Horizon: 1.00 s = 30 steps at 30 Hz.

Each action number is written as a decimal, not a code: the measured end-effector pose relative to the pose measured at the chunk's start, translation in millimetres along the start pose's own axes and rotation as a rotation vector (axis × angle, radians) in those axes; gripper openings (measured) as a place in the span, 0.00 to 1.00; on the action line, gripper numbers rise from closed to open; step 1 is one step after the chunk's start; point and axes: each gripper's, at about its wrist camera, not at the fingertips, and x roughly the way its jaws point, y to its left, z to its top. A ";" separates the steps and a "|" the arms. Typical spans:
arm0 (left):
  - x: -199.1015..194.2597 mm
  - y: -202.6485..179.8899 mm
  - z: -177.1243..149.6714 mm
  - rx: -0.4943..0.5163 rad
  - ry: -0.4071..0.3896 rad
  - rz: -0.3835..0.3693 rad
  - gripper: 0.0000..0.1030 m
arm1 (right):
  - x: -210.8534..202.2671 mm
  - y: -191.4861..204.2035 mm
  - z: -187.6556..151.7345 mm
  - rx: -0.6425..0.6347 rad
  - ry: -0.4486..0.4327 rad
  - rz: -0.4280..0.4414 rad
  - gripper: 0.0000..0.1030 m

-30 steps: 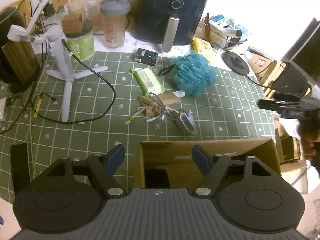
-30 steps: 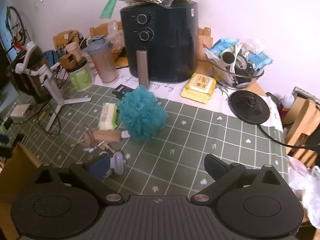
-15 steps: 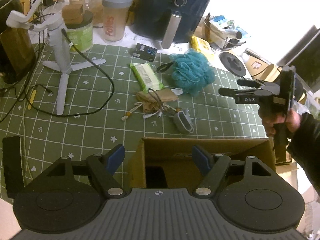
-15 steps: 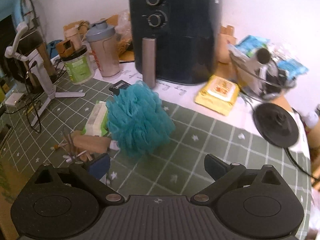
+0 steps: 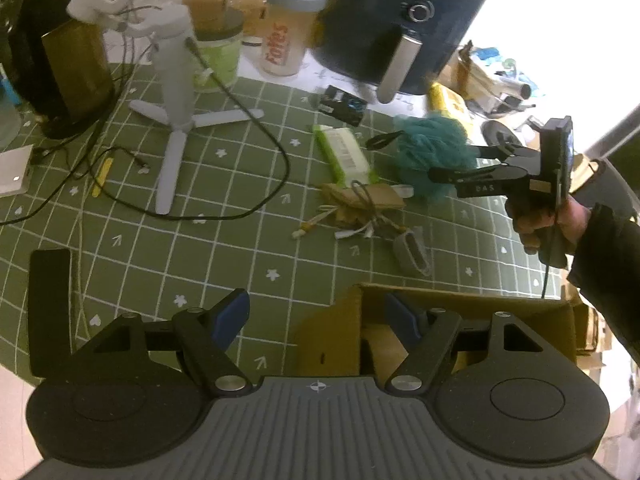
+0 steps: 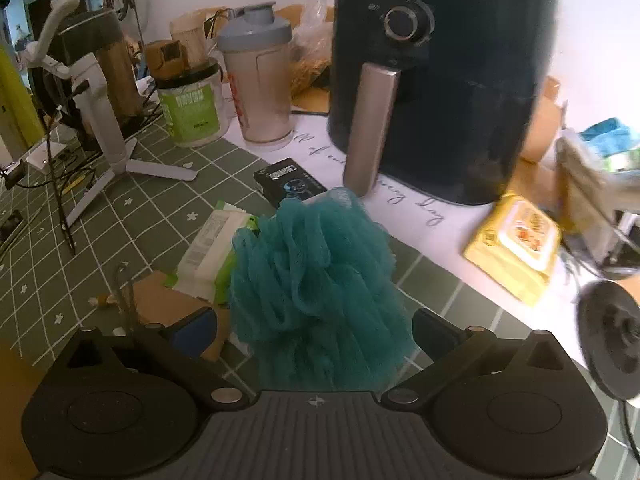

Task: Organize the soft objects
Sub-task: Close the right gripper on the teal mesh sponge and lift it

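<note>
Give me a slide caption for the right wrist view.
Right gripper, jaws open, closing in on teal bath pouf on green mat.

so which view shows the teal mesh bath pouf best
The right wrist view: the teal mesh bath pouf fills the centre, close up, between the open right tongs. The left wrist view shows it small and distant, partly behind those tongs.

The air fryer (image 6: 440, 80) stands at the back of the table. Left of it are a shaker bottle (image 6: 260, 80) and a green tub (image 6: 192, 112); further left, a white tripod (image 5: 176, 92). A yellow pack (image 6: 516, 248) lies to its right, a black box (image 6: 290, 184) before it.
</note>
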 end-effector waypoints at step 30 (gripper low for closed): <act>-5.2 -8.0 25.5 0.071 -0.074 -0.024 0.72 | -24.9 -9.6 1.4 0.139 0.019 -0.010 0.48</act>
